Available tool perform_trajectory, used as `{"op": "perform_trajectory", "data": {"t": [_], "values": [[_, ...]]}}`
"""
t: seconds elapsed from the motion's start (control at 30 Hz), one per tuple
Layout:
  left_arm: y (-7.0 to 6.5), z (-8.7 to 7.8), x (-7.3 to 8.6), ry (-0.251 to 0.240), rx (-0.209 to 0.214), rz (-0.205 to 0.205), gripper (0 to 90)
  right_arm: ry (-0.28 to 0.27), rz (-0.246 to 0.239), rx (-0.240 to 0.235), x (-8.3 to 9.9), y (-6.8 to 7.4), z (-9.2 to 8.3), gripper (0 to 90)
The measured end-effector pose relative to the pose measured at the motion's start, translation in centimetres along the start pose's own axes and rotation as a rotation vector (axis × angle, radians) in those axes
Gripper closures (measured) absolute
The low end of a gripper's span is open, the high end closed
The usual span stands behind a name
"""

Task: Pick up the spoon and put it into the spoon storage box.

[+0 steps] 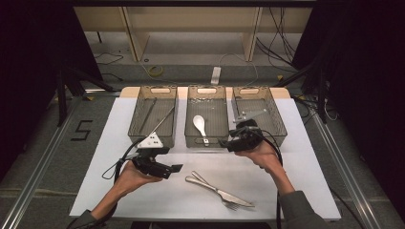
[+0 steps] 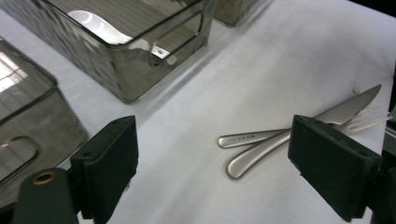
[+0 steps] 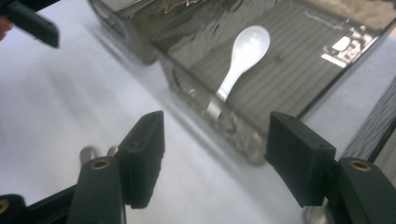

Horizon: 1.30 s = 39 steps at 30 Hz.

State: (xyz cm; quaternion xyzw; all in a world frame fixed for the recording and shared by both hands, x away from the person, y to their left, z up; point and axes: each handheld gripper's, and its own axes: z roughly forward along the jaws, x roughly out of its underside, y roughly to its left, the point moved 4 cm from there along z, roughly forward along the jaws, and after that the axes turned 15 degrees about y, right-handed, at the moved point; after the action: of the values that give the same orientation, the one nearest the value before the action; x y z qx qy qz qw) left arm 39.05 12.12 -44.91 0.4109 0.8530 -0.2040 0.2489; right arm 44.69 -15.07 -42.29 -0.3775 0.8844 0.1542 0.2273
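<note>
Cutlery sorting looks partly done. A white spoon [image 1: 199, 125] lies in the middle bin [image 1: 206, 141], just ahead of the right tongs [image 1: 224, 142], whose jaws stand wide with nothing between them. Thin pieces lie in the left bin [image 1: 154, 114] and something metal in the right bin [image 1: 258, 114]; what they are I cannot tell. Left to sort: a knife [image 2: 299, 133] and a fork [image 1: 217, 192], crossed on the white sheet [image 1: 296, 167] just ahead of the left tongs [image 2: 212, 163], which gape wide and empty.
</note>
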Motion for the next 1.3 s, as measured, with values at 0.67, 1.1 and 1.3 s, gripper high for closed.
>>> {"op": "perform_trajectory", "data": {"t": [0.67,1.1,1.3], "values": [[-2.8,3.3,-2.3,0.158,0.029,0.153,16.4,-0.091,0.070,0.044,7.0,0.0,-1.5,34.0],[-3.9,4.5,-3.0,0.226,0.037,0.215,17.6,-0.113,0.064,0.035,8.1,0.9,-1.6,31.9],[-4.1,5.4,-3.2,0.263,0.025,0.233,17.8,-0.112,0.069,0.037,8.7,1.1,-1.6,30.8]]}}
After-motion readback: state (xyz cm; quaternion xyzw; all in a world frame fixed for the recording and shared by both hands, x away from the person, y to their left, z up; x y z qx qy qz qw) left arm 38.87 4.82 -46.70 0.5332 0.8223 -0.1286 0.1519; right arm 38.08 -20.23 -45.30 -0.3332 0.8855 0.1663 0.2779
